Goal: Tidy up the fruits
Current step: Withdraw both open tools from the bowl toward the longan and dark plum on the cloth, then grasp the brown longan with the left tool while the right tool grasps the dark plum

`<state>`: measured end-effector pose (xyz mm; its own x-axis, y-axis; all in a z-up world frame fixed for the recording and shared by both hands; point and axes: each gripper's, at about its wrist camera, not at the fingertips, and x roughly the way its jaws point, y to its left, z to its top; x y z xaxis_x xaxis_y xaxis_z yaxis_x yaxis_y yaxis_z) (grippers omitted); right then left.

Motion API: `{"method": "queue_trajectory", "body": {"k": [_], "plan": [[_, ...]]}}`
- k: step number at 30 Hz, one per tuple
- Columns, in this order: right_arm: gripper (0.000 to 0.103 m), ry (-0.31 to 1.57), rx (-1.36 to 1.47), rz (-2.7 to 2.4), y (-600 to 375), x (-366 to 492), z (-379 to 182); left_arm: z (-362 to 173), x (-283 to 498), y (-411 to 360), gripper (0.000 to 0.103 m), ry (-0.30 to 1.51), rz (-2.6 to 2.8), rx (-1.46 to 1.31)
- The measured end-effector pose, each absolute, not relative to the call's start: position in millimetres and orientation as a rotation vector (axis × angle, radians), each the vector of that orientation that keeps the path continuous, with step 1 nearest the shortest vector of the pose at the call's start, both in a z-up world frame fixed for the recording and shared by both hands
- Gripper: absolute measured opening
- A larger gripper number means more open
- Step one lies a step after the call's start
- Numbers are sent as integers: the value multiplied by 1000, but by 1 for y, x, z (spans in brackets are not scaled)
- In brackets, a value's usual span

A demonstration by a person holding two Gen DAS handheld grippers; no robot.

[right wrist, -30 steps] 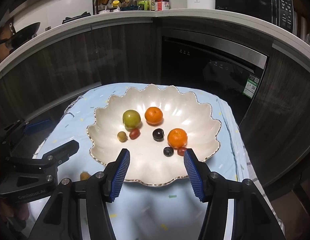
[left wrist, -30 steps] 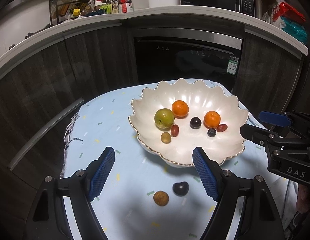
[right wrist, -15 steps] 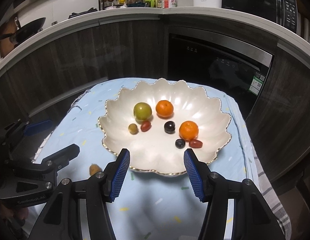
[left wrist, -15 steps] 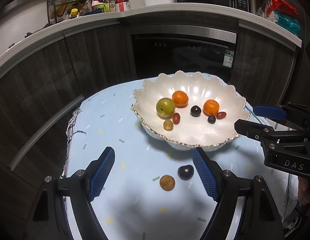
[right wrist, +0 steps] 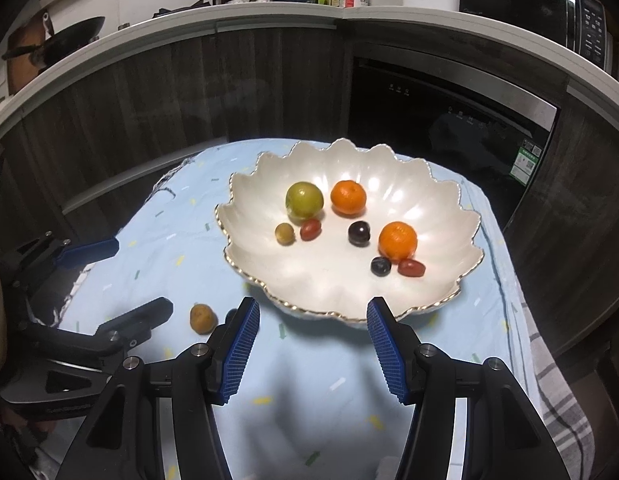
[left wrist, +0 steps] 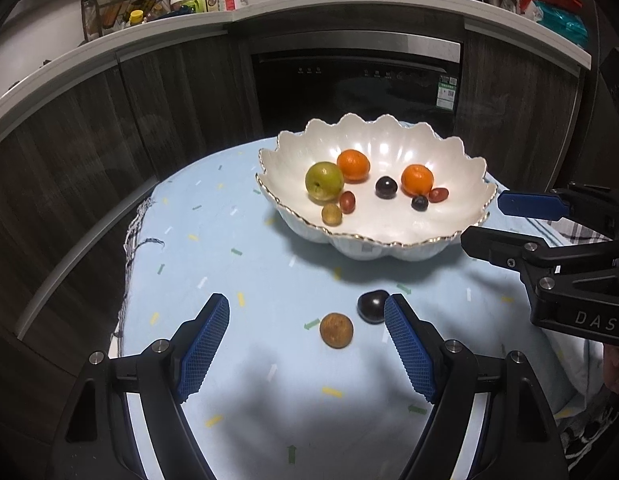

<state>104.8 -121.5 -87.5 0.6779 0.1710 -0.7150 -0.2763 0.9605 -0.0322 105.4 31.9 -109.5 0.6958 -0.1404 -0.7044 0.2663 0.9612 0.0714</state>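
My left gripper [left wrist: 305, 340], jaws wide and empty, hangs over the brown fruit [left wrist: 336, 330] and dark plum [left wrist: 372, 306] on the cloth just short of the bowl [left wrist: 429, 240], nearer both than my open, empty right gripper [right wrist: 309, 340].

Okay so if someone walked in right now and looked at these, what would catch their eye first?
Probably the big white scalloped bowl on the blue tablecloth, with two oranges bright among the smaller fruit inside. Next, two strays lying on the cloth in front of the bowl: a brown fruit and a dark plum. The open left gripper hangs just over them.
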Motion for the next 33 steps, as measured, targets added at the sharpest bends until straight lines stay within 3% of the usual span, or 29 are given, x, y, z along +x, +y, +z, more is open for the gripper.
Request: {"method": "queue_trajectory", "body": {"k": [20, 27, 33], "plan": [[57, 806, -177, 347, -109, 101, -122, -149, 109, 28, 79, 816, -238, 169], [55, 829, -160, 395, -108, 107, -133, -162, 114, 23, 68, 841, -259, 173], [50, 852, -157, 436, -103, 110, -142, -169, 119, 22, 67, 853, -261, 168]]}}
